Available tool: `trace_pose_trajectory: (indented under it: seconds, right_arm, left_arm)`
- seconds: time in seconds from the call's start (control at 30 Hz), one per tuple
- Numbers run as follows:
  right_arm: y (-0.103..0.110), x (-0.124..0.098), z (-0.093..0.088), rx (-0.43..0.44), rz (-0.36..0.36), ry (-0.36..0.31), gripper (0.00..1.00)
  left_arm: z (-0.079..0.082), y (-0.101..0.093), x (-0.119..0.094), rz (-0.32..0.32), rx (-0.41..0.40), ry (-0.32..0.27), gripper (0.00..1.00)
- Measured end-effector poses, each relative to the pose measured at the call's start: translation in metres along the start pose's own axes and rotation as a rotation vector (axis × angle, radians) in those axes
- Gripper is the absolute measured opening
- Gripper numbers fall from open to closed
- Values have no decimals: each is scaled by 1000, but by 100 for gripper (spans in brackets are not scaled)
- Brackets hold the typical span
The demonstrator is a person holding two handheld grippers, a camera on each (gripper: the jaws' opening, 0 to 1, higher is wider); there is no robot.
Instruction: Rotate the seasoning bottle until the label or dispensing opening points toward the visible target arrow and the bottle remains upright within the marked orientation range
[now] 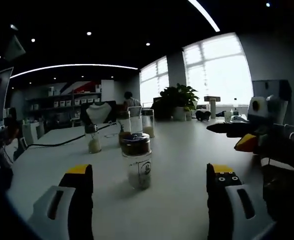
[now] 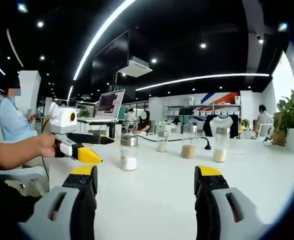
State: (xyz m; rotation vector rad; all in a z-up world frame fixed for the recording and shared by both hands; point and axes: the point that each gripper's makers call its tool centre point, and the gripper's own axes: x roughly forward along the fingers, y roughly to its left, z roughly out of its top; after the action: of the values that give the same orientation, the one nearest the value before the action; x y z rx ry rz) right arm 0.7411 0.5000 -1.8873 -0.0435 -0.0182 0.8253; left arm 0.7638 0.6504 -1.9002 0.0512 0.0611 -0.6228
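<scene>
**Glass seasoning bottle stands untouched between two spread grippers**

Glass, clear and short, with a dark lid: the seasoning bottle [image 1: 137,161] stands upright on a white counter [image 1: 187,165], a pale powder filling its lower part and a small dark label mark facing the left gripper view. It sits ahead of the left gripper [image 1: 149,182], whose yellow-tipped jaws are spread wide on either side, not touching the glass. The right gripper [image 2: 146,182] also has its jaws spread, holding nothing, and sits well apart from the bottle, which shows in the right gripper view as the nearest jar [image 2: 129,153]. Behind it, three more jars [image 2: 189,144] stand in a loose group, and a black cable [image 1: 62,143] trails across the counter.

No target arrow or marked range is visible on the counter, so the right heading cannot be judged from here.

Risks, as I judge them: the bottle looks light and fairly tall for its base, so one jaw touching first would probably push or tip it rather than turn it. A grip high on the lid could twist the lid alone. Smooth glass may slip between the jaws while turning, leaving the label short of its mark. A wide swing could knock the jars behind.
</scene>
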Motion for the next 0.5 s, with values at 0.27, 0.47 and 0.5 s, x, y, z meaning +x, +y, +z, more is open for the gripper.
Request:
trace_pose_trajectory:
  seconds: [0.27, 0.47, 0.5]
  right_arm:
    - [-24, -12, -3, -15, -60, 21, 100]
    - [-31, -15, -4, 9, -78, 16, 96]
    - [-30, -16, -4, -8, -70, 19, 92]
  left_arm:
    - [1, 11, -16, 38, -35, -23, 100]
    - [5, 13, -22, 60, -27, -41, 100]
    - [5, 13, -22, 60, -26, -38, 100]
